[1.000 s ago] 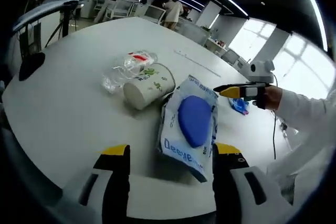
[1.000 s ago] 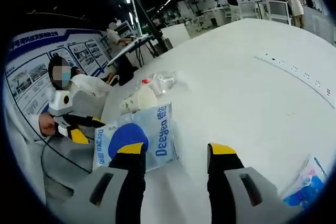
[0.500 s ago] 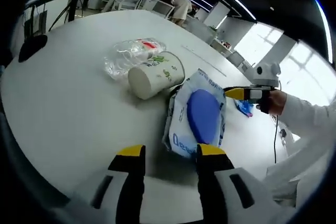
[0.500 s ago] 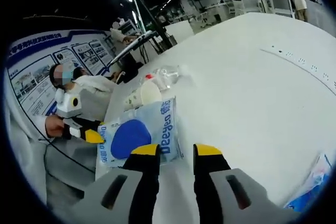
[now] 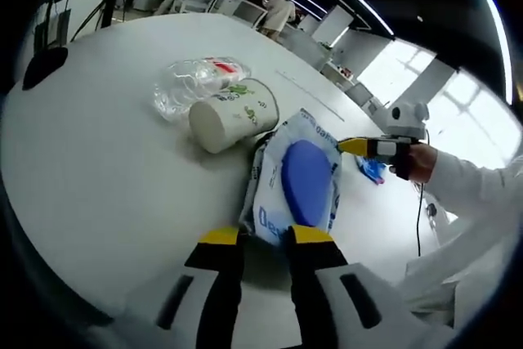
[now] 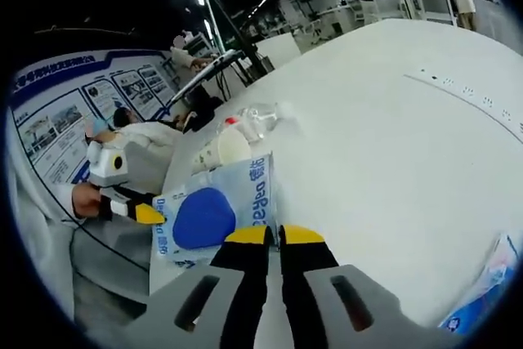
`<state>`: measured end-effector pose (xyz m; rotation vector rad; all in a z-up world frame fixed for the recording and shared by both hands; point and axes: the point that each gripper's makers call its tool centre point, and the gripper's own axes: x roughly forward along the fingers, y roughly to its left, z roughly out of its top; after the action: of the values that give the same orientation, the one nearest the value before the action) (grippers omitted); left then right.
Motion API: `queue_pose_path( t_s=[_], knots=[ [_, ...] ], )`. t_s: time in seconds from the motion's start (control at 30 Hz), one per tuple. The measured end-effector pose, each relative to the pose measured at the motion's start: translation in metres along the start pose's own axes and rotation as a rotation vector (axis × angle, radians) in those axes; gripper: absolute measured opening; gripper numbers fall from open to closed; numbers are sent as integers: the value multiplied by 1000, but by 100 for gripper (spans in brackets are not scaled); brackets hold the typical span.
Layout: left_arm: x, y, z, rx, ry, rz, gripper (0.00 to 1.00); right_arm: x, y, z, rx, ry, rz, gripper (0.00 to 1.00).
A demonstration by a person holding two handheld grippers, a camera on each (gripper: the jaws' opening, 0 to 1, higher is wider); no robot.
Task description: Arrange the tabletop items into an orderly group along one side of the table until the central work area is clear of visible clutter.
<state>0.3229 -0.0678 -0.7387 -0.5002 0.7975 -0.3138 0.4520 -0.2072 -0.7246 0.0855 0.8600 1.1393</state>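
left gripper view: left gripper [image 5: 264, 236] jaws pinch the near edge of the deeyeo wet wipes pack [image 5: 294, 179] on the white table [image 5: 98, 177], paper cup [image 5: 230, 115] and crumpled plastic bottle [image 5: 194, 83] beyond. right gripper [image 6: 274, 235] is pinched together, holding nothing, just beside the pack.

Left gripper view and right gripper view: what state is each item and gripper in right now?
Wipes pack: flat on the table, blue lid closed, both grippers at its edges.
Paper cup: tipped on its side.
Plastic bottle: crumpled, lying down.
Left gripper: jaws nearly together.
Right gripper: jaws nearly together.
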Motion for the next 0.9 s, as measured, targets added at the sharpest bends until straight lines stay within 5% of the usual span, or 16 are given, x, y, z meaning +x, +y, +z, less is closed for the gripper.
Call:
queue_pose_path(
  t_s=[0.9],
  knots=[
    [-8,-9,10,-10,-46,-35,6,-11,12,-3,72,-25,31,0]
  ],
)
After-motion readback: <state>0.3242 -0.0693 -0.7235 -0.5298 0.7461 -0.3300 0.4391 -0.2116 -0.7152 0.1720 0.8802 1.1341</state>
